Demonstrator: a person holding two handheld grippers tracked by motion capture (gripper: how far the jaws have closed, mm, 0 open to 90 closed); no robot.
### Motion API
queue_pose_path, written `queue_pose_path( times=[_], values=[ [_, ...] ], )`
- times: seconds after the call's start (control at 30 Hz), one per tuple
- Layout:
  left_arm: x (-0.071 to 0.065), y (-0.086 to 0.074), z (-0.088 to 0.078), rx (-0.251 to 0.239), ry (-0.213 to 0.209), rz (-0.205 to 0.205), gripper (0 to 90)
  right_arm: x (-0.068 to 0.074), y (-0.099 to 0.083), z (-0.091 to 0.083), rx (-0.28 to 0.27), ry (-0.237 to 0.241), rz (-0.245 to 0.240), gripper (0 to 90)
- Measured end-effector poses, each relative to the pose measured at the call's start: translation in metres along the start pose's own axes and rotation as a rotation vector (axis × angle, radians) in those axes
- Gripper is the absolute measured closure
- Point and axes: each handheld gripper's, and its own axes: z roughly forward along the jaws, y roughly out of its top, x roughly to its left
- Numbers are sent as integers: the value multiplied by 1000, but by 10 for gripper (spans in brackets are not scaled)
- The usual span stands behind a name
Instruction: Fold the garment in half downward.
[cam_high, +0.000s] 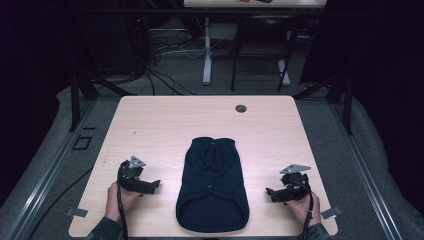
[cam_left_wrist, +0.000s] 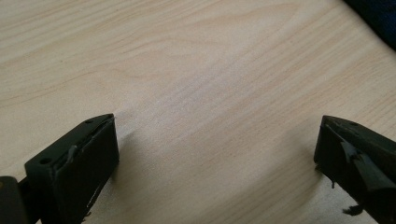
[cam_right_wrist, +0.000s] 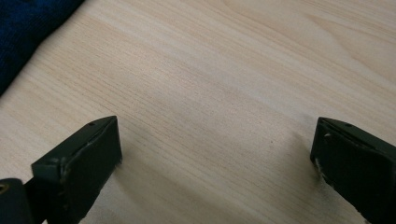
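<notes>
Grabbing only the top layer of the dark blue sweater (cam_high: 212, 187) could bunch it, since both the left gripper (cam_high: 150, 187) and right gripper (cam_high: 272, 192) sit wide apart, empty.

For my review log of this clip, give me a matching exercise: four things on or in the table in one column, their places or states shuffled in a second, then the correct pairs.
Things:
1. dark blue garment
2. left hand-held gripper
3. right hand-held gripper
4. round hole

Places or states:
A. in the table top near its far edge
B. open, over bare wood at the garment's right
C. lying flat mid-table, near the front edge
D. open, over bare wood at the garment's left

Pairs: 1-C, 2-D, 3-B, 4-A
</notes>
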Motion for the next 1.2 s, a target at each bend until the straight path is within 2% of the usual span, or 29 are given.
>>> queue_pose_path(
  times=[0.33, 0.63, 0.77, 0.87, 1.0, 1.2],
  values=[
    [-1, -1, 0, -7, 4, -8, 0, 0, -1, 0, -10, 1, 3, 2],
    [-1, -1, 0, -14, 5, -8, 0, -2, -2, 1, -33, 15, -15, 22],
    [0, 1, 0, 7, 3, -2, 0, 0, 0, 0, -14, 15, -14, 53],
    [1, 3, 1, 10, 10, -3, 2, 2, 4, 0, 6, 20, -14, 39],
    [3, 7, -2, -14, 9, -3, 0, 4, 9, -1, 3, 38, -20, 37],
    [1, 22, -4, -54, -34, -19, 0, 3, 17, -5, -21, 74, -1, 62]
  ],
)
